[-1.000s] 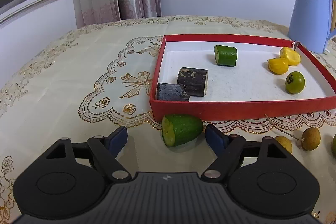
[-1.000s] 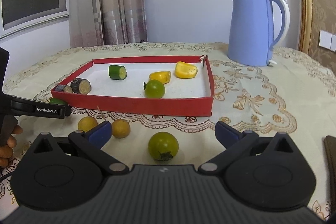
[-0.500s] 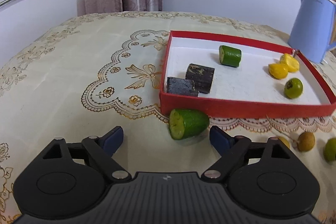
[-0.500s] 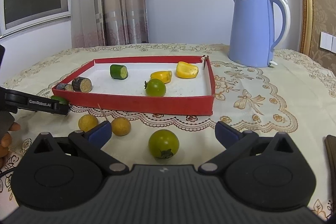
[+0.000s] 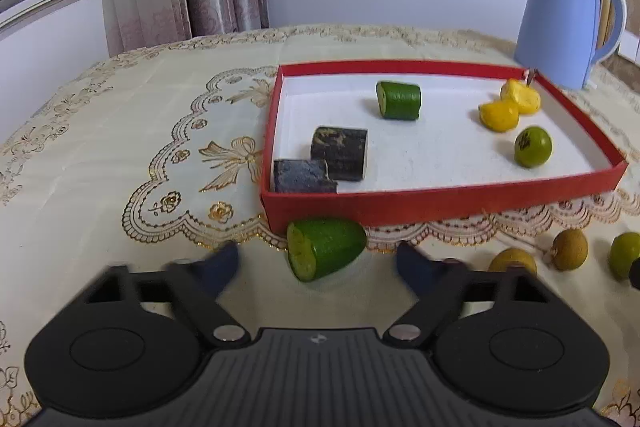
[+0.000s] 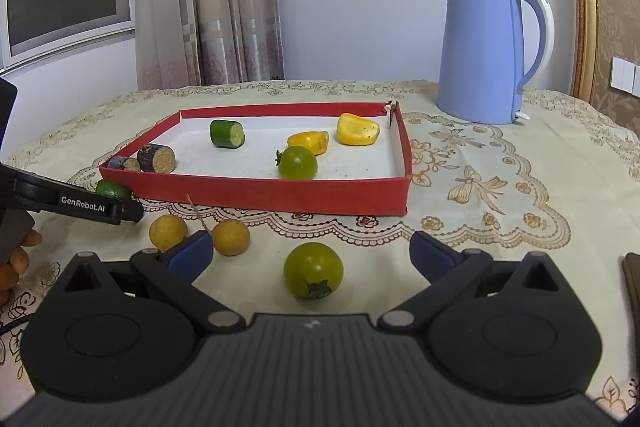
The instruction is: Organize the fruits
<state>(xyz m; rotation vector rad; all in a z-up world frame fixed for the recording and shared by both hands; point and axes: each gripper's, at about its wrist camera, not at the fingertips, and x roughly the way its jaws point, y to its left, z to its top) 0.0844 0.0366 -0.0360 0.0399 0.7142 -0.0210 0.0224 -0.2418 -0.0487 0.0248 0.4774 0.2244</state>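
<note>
Your left tongs [image 5: 316,261] are closing around the cucumber piece [image 5: 325,248] on the desk, against the red tray's [image 5: 440,205] near-left corner, pads not yet touching. Finish pinching, then lift it over the wall. Right tongs [image 6: 310,247] stand spread around the green tomato [image 6: 313,269].

A: What blocks the way past the red tray [image 5: 440,203]?
B: Its front wall, with a cucumber piece [image 5: 326,247] just before it.
A: And free room?
B: Bare cloth left of the tray; loose fruit crowds its front right.
</note>
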